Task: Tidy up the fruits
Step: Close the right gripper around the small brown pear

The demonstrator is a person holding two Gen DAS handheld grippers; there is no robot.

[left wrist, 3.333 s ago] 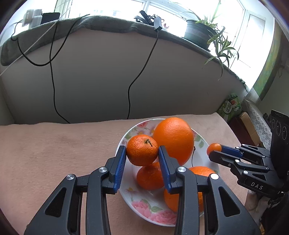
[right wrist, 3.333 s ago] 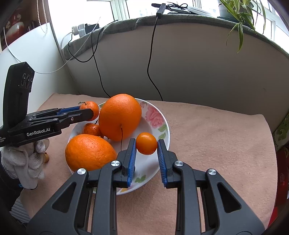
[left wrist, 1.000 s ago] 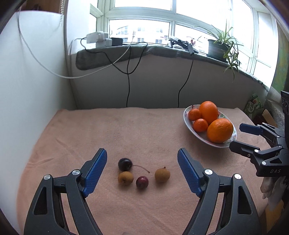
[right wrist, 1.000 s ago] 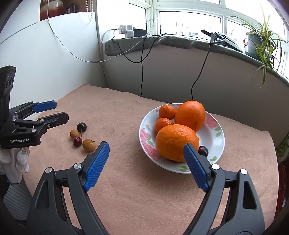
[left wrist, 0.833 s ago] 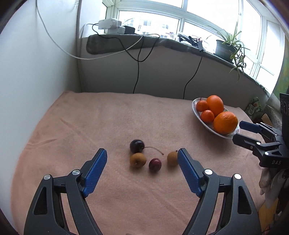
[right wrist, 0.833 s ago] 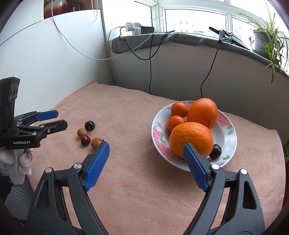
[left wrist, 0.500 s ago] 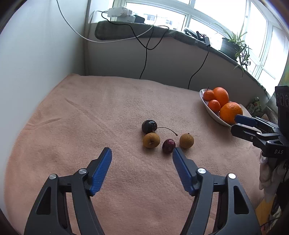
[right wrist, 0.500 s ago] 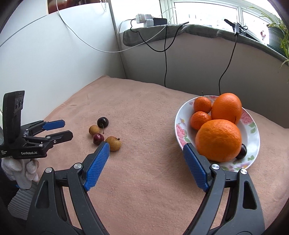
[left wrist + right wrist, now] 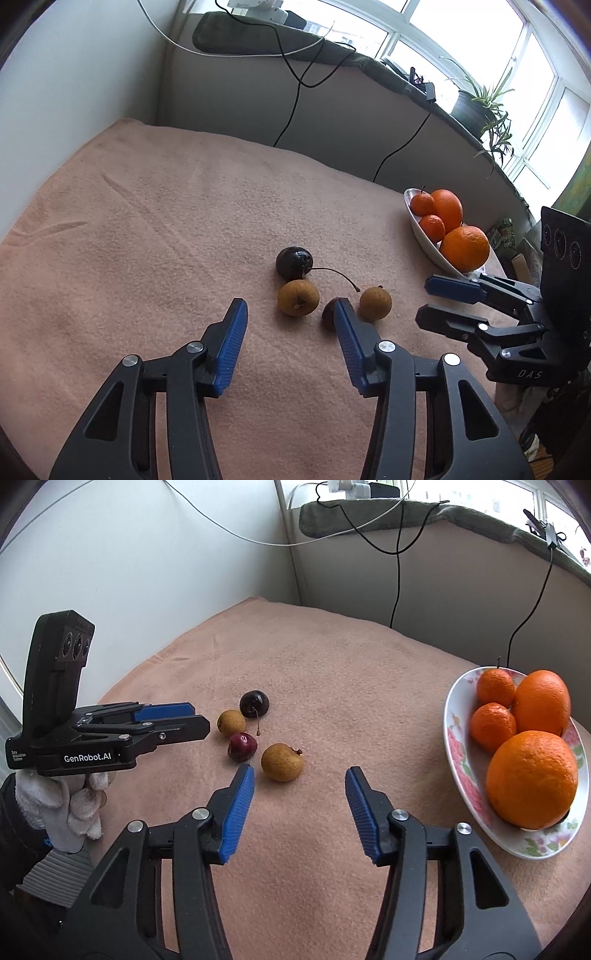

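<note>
Several small fruits lie together on the peach blanket: a dark cherry with a stem (image 9: 294, 262) (image 9: 254, 703), a brown longan (image 9: 298, 297) (image 9: 231, 722), a red cherry (image 9: 328, 314) (image 9: 242, 746) and a second longan (image 9: 375, 303) (image 9: 282, 762). A floral plate (image 9: 465, 775) (image 9: 424, 240) holds two oranges and two tangerines. My left gripper (image 9: 290, 306) is open, just short of the first longan. My right gripper (image 9: 300, 771) is open, close to the second longan.
A grey wall with hanging black cables (image 9: 295, 81) stands behind the blanket. The windowsill holds a power strip (image 9: 354, 487) and a potted plant (image 9: 476, 107). A white wall (image 9: 110, 572) bounds the left side. The plate sits near the blanket's right edge.
Both grippers let go of their fruit at the plate and swung left to the small fruits. Both have closed in on the cluster, and their jaws have narrowed somewhat.
</note>
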